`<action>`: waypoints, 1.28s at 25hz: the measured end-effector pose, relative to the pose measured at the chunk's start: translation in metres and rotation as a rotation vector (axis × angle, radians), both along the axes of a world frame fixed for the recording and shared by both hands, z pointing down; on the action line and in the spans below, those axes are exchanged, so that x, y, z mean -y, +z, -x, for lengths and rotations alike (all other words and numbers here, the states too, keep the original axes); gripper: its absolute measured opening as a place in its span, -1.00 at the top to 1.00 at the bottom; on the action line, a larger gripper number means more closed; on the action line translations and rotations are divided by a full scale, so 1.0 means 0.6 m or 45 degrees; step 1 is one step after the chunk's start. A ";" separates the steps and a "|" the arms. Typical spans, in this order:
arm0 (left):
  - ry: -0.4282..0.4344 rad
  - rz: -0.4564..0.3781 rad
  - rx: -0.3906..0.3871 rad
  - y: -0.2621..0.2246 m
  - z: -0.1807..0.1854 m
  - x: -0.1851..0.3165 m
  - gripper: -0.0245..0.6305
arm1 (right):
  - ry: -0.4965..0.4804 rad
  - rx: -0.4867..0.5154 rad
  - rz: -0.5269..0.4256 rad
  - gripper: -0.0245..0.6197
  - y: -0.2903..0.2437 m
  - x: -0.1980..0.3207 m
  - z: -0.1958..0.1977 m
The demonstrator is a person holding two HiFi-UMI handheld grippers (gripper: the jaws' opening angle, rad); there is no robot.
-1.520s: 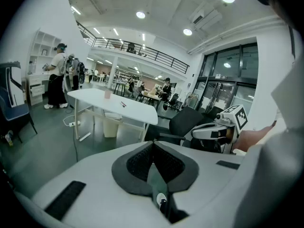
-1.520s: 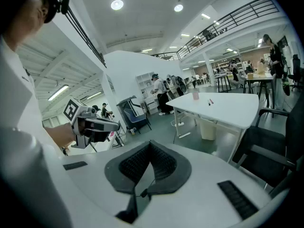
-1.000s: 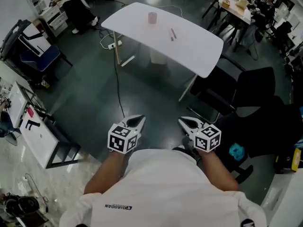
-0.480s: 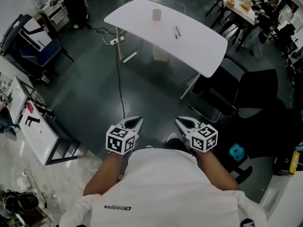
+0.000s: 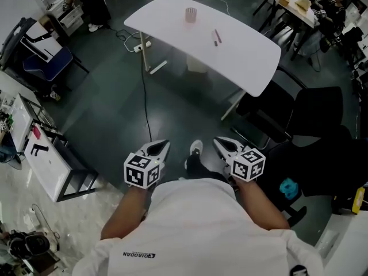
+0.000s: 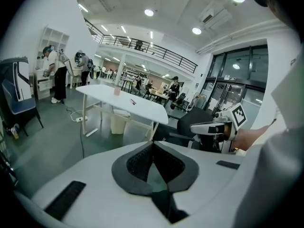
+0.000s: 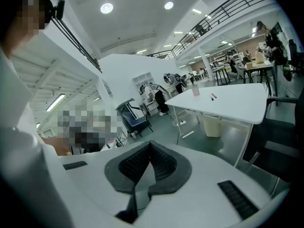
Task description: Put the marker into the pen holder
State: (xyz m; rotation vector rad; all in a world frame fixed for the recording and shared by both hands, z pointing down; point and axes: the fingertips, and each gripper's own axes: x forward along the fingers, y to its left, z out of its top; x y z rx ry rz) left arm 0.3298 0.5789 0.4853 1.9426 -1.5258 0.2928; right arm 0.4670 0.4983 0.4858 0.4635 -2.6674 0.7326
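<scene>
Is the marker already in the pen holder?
No, the marker lies flat on the white table, apart from the pen holder.

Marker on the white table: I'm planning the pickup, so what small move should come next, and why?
Probably step toward the table, since the marker lies there apart from the pen holder, well beyond both claws; the left claw and right claw are shut, empty, close to the body.

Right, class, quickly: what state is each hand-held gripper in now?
Left hand-held gripper: closed, holding nothing.
Right hand-held gripper: closed, holding nothing.
</scene>
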 end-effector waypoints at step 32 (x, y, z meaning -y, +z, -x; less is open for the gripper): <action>0.036 0.008 0.115 -0.039 0.131 0.554 0.84 | 0.010 0.071 0.008 0.87 0.004 0.543 0.139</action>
